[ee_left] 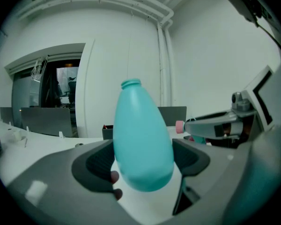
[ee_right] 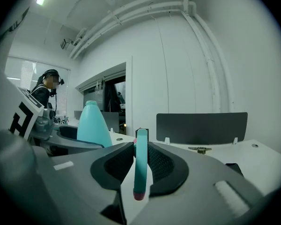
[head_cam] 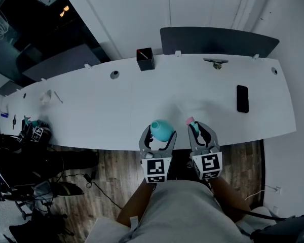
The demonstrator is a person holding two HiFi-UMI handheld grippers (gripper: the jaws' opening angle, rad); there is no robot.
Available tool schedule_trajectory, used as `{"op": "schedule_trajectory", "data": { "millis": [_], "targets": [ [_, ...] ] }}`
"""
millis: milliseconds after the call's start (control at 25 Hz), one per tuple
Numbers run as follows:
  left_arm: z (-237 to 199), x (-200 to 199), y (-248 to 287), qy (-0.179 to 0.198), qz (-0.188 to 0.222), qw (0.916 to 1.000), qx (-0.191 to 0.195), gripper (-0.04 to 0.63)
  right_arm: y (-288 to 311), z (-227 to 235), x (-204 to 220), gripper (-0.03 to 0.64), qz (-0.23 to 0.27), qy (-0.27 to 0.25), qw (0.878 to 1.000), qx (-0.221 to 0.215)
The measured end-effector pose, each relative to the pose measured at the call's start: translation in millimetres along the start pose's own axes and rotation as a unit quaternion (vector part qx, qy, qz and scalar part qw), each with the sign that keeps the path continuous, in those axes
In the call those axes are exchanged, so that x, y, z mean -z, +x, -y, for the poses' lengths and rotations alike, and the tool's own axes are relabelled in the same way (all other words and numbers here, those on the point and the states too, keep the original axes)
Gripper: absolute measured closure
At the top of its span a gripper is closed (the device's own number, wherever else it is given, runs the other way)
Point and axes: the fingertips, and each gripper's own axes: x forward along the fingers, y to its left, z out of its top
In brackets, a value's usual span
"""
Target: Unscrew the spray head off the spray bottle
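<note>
A teal spray bottle sits between the jaws of my left gripper, which is shut on its body. In the left gripper view the bottle stands upright, and its threaded neck is bare and open. My right gripper is shut on the separate spray head, a thin teal piece with pink ends. In the right gripper view the spray head is pinched upright between the pads, with the bottle to its left. Both grippers hover side by side over the front edge of the white table.
A black box stands at the table's back edge, and a dark panel rises behind it. A black phone lies to the right, near a small metal piece. Small items sit at the left end. A person stands at the left.
</note>
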Motion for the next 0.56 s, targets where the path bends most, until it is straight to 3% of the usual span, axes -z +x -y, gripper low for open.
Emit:
{"op": "schedule_trajectory", "data": {
  "millis": [560],
  "targets": [
    [-0.7, -1.7, -3.0, 0.014, 0.005, 0.9999, 0.001, 0.213, 0.8, -6.2, -7.7, 0.525, 0.006, -0.012, 1.000, 0.000]
  ]
}}
